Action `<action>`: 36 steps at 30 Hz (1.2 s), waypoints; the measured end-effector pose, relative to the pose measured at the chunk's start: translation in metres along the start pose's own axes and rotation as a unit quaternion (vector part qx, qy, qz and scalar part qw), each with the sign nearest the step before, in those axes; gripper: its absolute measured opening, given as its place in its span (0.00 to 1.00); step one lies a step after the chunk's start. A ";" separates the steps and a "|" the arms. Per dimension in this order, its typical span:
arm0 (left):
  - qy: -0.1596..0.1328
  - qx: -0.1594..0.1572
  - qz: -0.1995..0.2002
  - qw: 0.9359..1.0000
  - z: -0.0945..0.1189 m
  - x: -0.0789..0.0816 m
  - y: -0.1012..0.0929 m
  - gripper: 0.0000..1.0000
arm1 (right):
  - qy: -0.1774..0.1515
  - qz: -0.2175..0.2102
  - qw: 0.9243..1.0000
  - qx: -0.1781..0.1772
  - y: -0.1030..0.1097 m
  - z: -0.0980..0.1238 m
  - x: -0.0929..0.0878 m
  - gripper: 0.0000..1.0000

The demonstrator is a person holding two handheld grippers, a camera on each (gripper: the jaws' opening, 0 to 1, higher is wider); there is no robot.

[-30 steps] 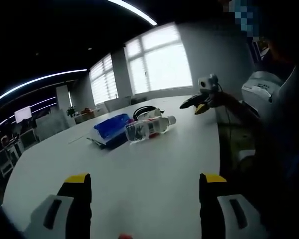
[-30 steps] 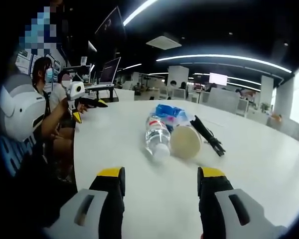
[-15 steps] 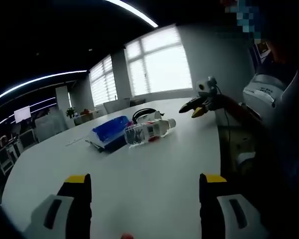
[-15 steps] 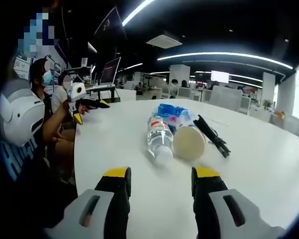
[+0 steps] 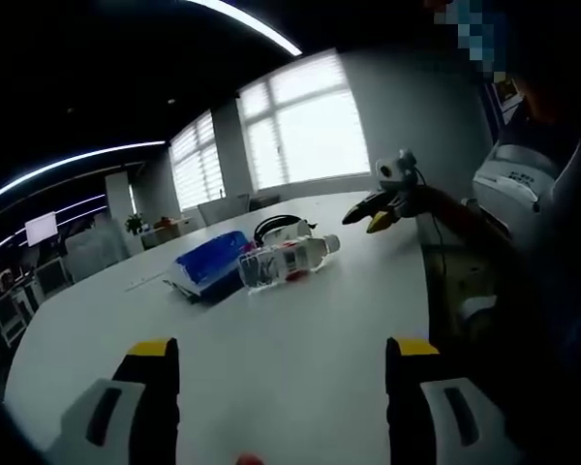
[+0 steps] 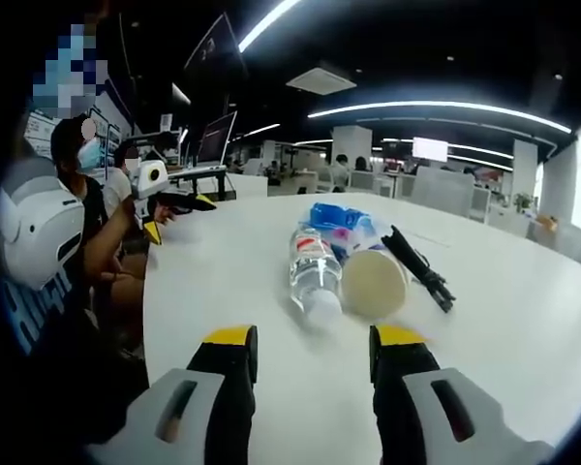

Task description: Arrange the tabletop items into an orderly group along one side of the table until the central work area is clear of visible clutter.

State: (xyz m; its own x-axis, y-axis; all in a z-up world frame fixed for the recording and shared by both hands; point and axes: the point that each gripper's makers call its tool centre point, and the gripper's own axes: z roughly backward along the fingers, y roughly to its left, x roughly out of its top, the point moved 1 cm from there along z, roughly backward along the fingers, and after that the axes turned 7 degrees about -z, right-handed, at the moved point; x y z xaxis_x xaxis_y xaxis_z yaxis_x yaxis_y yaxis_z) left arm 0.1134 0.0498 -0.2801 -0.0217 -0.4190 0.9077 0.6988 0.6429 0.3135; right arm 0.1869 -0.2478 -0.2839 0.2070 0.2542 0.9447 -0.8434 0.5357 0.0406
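Bottle (image 6: 313, 274) lying mid-table touching paper cup (image 6: 371, 282), blue pack (image 5: 210, 260) behind; right gripper (image 6: 305, 344) and left gripper (image 5: 281, 354), jaws open and empty, should probably approach low, closing across the bottle's body.

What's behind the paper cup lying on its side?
In the right gripper view, a blue packet lies behind the paper cup, beside the water bottle. The cup and bottle cover the packet's near edge, so anything tucked there can't be seen.

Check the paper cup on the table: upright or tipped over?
Tipped over. The paper cup lies on its side on the table, its round end facing the right gripper view, beside the water bottle, also lying down.
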 end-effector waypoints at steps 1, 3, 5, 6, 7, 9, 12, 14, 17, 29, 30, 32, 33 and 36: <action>0.000 -0.001 0.000 1.000 -0.001 0.001 0.000 0.87 | 0.000 0.000 1.000 0.002 0.000 0.000 0.000 0.43; -0.003 -0.001 0.000 1.000 -0.002 0.002 0.000 0.86 | 0.001 -0.003 1.000 0.005 0.001 -0.002 0.000 0.42; -0.006 -0.004 0.002 1.000 -0.006 0.003 0.000 0.85 | 0.000 -0.005 1.000 0.012 0.003 -0.004 0.001 0.41; -0.005 -0.006 0.002 1.000 -0.008 0.003 -0.001 0.85 | 0.001 -0.008 1.000 0.013 0.003 -0.006 0.001 0.41; -0.004 -0.008 0.001 1.000 -0.009 0.003 -0.001 0.85 | 0.003 -0.007 1.000 0.014 0.004 -0.007 0.001 0.41; -0.003 -0.010 -0.002 1.000 -0.010 0.004 -0.002 0.85 | 0.004 -0.005 1.000 0.013 0.004 -0.007 0.001 0.40; -0.010 -0.008 -0.002 1.000 -0.010 0.008 -0.001 0.85 | 0.000 -0.008 1.000 0.016 0.004 -0.008 0.003 0.40; -0.009 -0.007 -0.004 1.000 -0.010 0.009 0.000 0.85 | 0.000 -0.007 1.000 0.015 0.004 -0.008 0.004 0.39; -0.009 -0.007 -0.004 1.000 -0.010 0.010 0.001 0.85 | -0.003 -0.008 1.000 0.018 0.004 -0.009 0.005 0.39; -0.014 -0.019 -0.011 1.000 -0.027 0.018 -0.003 0.82 | 0.001 -0.012 1.000 0.024 0.005 -0.019 0.005 0.35; -0.014 -0.021 -0.011 1.000 -0.029 0.018 -0.003 0.82 | 0.001 -0.013 1.000 0.025 0.006 -0.020 0.005 0.35; -0.015 -0.025 -0.011 1.000 -0.031 0.019 -0.004 0.82 | 0.001 -0.014 1.000 0.027 0.006 -0.021 0.005 0.35; -0.016 -0.026 -0.011 0.999 -0.032 0.019 -0.004 0.81 | 0.000 -0.013 1.000 0.028 0.007 -0.021 0.005 0.35; -0.016 -0.027 -0.009 0.999 -0.035 0.020 -0.006 0.81 | -0.002 -0.015 0.999 0.031 0.008 -0.021 0.007 0.34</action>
State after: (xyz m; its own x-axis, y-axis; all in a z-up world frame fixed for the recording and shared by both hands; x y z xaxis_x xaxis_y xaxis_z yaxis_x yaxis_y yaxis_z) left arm 0.1343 0.0152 -0.2737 -0.0579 -0.4091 0.9106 0.7360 0.5988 0.3158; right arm 0.1916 -0.2247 -0.2843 0.2300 0.2350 0.9444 -0.8664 0.4915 0.0887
